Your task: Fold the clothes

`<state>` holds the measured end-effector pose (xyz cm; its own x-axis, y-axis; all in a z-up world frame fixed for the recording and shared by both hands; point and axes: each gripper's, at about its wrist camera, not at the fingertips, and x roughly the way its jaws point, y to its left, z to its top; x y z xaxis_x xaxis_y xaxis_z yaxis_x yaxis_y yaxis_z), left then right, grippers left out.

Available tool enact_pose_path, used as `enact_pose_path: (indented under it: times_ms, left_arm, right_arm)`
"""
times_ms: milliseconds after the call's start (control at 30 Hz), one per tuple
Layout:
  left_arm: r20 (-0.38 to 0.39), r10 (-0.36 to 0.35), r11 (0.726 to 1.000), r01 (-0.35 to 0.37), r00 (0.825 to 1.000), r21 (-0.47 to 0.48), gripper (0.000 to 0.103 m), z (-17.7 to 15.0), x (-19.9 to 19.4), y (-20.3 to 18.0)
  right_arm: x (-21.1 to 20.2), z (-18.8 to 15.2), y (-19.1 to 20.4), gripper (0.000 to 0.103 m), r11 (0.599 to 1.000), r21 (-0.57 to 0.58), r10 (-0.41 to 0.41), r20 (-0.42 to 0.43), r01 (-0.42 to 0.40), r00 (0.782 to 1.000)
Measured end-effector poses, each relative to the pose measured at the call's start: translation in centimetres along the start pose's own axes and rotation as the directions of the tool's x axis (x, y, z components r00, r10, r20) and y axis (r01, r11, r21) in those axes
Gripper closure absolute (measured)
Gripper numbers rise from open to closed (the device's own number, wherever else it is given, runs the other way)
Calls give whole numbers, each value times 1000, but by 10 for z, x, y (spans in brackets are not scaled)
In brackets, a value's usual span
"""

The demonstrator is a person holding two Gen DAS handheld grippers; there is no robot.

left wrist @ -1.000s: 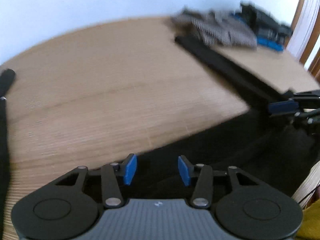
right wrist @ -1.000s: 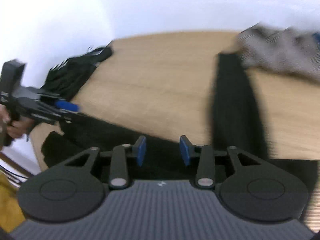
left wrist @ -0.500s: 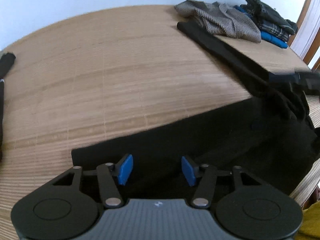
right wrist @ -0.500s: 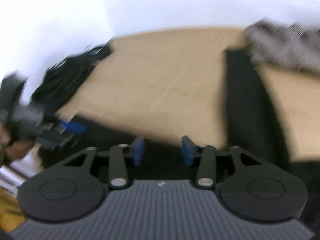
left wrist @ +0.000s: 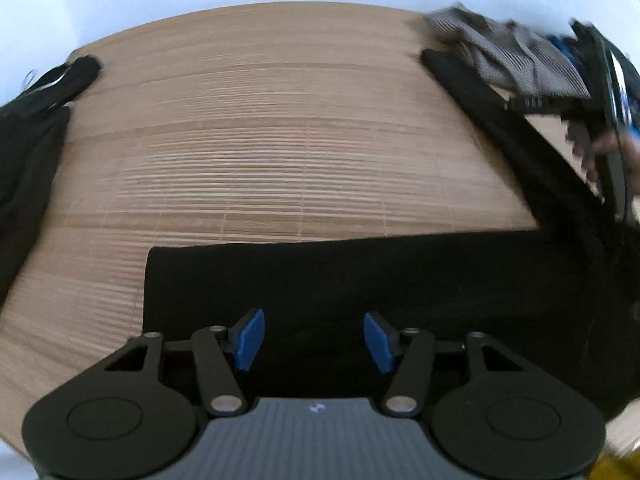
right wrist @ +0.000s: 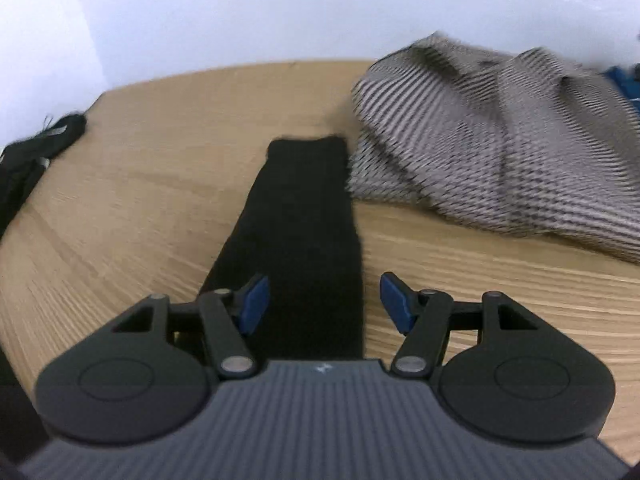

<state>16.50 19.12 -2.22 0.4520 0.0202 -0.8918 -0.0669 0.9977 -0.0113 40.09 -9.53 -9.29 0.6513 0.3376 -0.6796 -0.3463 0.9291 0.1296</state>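
The black garment [left wrist: 400, 280] lies spread on the table [left wrist: 280, 140], its body flat along the near edge and one long sleeve [right wrist: 296, 232] running away from the body toward the far side, its cuff just beside the grey knit [right wrist: 500, 152].

It looks like a soft, limp knit: light, no stiffness, likely to sag and drag when lifted by one point. The matte cloth should give the blue pads decent friction on a fold or hem, though a single layer flat on the wood may be hard to pinch.

The left gripper [left wrist: 314, 340] hovers over the garment's body near its left hem, fingers [left wrist: 250, 338] apart with nothing between them. The right gripper [right wrist: 324, 302] hangs over the sleeve partway toward the cuff, fingers [right wrist: 394, 302] apart and straddling the cloth without pressing on it.

The best hold is probably the sleeve near its cuff, pinched across its edge, so that it can be carried back over the body; the left hem corner would serve for the later body fold. A second dark garment [left wrist: 28, 152] lies well apart, left of the body.
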Motion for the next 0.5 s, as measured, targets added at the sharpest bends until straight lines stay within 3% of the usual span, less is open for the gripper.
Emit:
enact_pose_path:
  times_ms: [33,67,100,233,333,400,467,500]
  left_arm:
    - [5,-2,1000,2,1000,-21,45,1,-2,-2]
    - [10,-5,999,6,1000,-39,45,2,-4,-4]
    - [16,-8,999,9,1000,-51,45,4,-6,-6]
    - [56,-18,999,20,998,-27,45,10,-19,-21]
    - [76,-41,999,39,996,22,45,9,-27,-31]
    - [85,-58,998,54,995,43,45,6,-31,-34]
    - [99,-92,995,86,991,59,45,1,-36,-36]
    - [104,-107,993,101,989,67,45,-2,-39,-37]
  right_arm:
    - [3,-2,1,55,1000,-12,14,4,-14,1000]
    - [1,-1,2,88,999,-13,36,7,-36,999]
    - [0,-1,3,94,998,-14,58,11,-58,998]
    - [-41,-1,2,94,974,-5,226,98,-226,969]
    - [-107,-4,11,94,912,-36,409,166,-409,897]
    - [-163,-11,19,94,855,-81,518,203,-513,831]
    - [-219,-21,28,94,802,-127,597,215,-584,773]
    - [-244,-28,31,94,787,-149,617,215,-599,757]
